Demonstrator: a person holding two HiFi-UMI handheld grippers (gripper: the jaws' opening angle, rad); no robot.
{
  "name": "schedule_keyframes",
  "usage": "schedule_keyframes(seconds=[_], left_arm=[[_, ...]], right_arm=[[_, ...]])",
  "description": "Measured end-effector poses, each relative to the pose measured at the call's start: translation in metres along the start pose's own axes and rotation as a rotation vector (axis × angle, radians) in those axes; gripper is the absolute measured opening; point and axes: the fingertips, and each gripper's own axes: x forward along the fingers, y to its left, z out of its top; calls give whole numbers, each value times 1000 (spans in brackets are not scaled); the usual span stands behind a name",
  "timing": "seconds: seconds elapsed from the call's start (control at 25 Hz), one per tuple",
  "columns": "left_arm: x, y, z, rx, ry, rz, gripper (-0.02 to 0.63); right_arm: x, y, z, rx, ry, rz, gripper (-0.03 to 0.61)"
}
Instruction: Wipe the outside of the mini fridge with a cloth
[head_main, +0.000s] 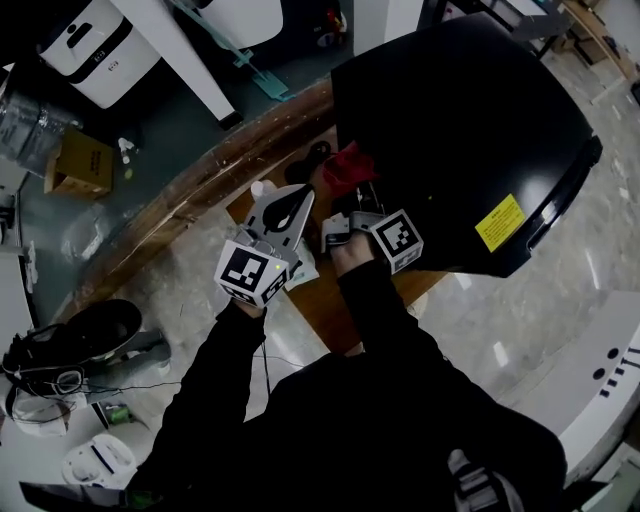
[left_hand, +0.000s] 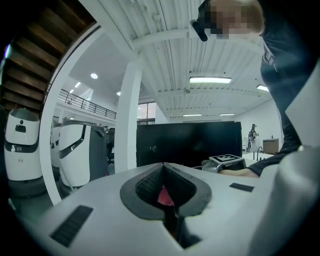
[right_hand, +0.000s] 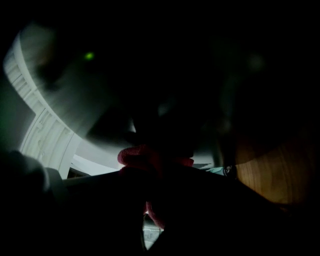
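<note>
Right tongs (head_main: 352, 188) pinched the red cloth (head_main: 347, 165), bunched against the black mini fridge (head_main: 470, 120) at its 9 o'clock edge. The fridge stood on the wooden table (head_main: 190, 190), at 1 o'clock in the head view. Left tongs (head_main: 283, 212) sat at 8 o'clock of the cloth, just beside my right tongs, tips pressed together. A pink sliver showed between the pads; I could not tell what it was.

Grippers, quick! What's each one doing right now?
Left gripper: shut; a pink bit shows inside it, can't tell what.
Right gripper: shut on the red cloth.
</note>
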Motion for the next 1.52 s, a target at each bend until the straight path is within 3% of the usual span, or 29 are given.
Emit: schedule_keyframes(seconds=[0.28,0.52,0.84,1.0,1.2,1.4,1.52], left_arm=[[38,-1,-96,-60,140,-26,5],[46,11,-155,-102,219,-8,5],[36,6,-184,-124,259,3,5],[31,1,-190,-133,259,7,5],[16,-3,-184,-141,241,17,5],[-13,-14,-138,-127,161,25,5],[-31,-29,-99,-121,90,7,5]], right_arm=[[2,-91,-3,-8,16,-119,58],[4,-165,-15,7,18,-231,58],[-15,-259,-17,82,-35,-415,57],[-21,-279,-16,61,-38,-438,57],[-25,-242,-27,-97,95,-336,57],[-56,-123,-53,-224,274,-114,57],[-80,-51,-53,-306,327,-7,57]])
